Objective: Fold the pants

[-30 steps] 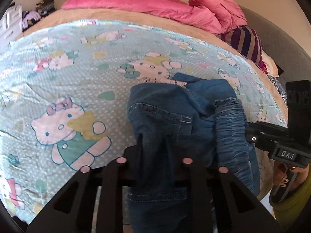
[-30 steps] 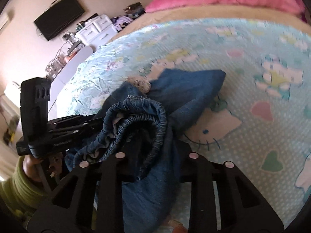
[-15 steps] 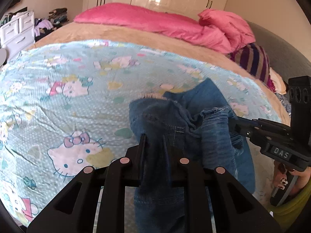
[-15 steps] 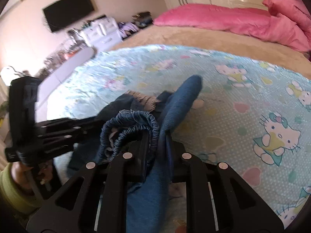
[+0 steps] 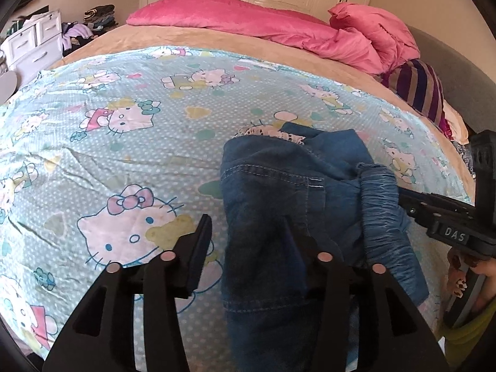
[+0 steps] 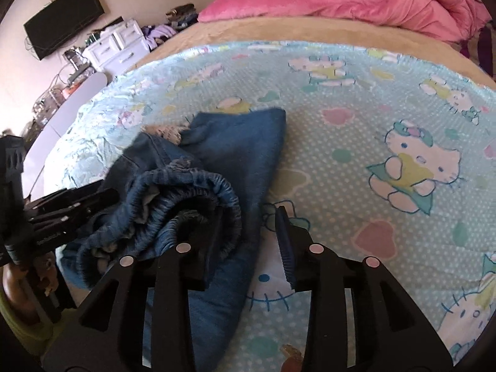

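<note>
Blue denim pants (image 5: 279, 192) lie crumpled on the cartoon-cat bedsheet (image 5: 124, 155), near the bed's front edge. Their elastic waistband (image 6: 192, 186) is bunched up on the side toward me. My left gripper (image 5: 248, 223) has its jaws opening: denim drapes over the right finger, and the left pad stands clear of the cloth. My right gripper (image 6: 249, 214) is opening too, with the waistband resting over its left finger (image 6: 214, 241) and its right pad free. Each gripper shows in the other's view, at the heap's edge: the right gripper (image 5: 412, 201) and the left gripper (image 6: 102, 198).
A pink duvet (image 5: 248, 21) and a striped pillow (image 5: 418, 90) lie at the far end of the bed. White drawers (image 5: 34, 43) and a wall screen (image 6: 65, 24) stand off to the left. A hand in a yellow-green sleeve (image 5: 465, 325) holds the right gripper.
Both grippers' jaws have parted and let go of the denim they pinched. The pants have sunk from a lifted bunch into a heap on the sheet.
</note>
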`<state>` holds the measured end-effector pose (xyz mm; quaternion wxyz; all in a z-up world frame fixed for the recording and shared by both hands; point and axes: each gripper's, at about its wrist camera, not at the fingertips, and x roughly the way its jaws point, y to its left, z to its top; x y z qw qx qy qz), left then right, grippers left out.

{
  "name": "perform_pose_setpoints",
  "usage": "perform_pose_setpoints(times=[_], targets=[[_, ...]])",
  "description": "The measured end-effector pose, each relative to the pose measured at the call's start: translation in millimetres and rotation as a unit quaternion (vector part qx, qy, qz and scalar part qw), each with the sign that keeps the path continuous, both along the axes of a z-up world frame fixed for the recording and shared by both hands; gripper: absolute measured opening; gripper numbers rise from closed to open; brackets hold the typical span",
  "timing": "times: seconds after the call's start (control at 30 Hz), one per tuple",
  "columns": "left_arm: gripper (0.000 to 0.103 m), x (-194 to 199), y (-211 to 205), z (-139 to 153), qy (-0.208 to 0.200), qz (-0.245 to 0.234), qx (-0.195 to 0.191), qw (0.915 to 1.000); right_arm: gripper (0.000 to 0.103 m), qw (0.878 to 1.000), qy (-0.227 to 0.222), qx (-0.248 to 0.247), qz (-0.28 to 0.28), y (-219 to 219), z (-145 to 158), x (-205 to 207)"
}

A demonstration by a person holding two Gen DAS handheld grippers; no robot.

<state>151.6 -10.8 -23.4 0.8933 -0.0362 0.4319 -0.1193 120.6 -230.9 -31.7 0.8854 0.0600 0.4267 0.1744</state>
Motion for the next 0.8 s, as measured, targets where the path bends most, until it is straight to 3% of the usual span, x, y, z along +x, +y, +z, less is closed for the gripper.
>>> perform_pose_setpoints(times=[0.13,0.17,0.27,0.33,0.4,0.57,0.8], targets=[[0.058,-11,-1,10,-0.011,-0.004,-0.006,0.9999,0.049,0.999,-0.034,-0.007,0.003,-1,21,-19],[0.062,-15,-1,13,-0.015,-0.006,-0.007,0.9998,0.06,0.999,-0.047,-0.013,0.001,-1,28,-27],[0.078,-28,-1,25,-0.03,-0.008,-0.008,0.9995,0.078,0.997,-0.078,-0.023,-0.005,-1,45,-43],[0.086,-38,1,34,-0.04,-0.006,-0.007,0.9992,0.085,0.995,-0.1,-0.027,-0.003,0,59,-58],[0.097,-48,4,43,-0.05,-0.004,-0.009,0.9987,0.089,0.993,-0.115,-0.033,-0.002,0,70,-70],[0.098,-77,15,66,-0.069,-0.001,-0.018,0.9974,0.094,0.989,-0.14,-0.05,-0.006,2,84,-99],[0.098,-111,27,85,-0.08,0.009,-0.021,0.9965,0.094,0.989,-0.138,-0.042,-0.008,2,91,-131]])
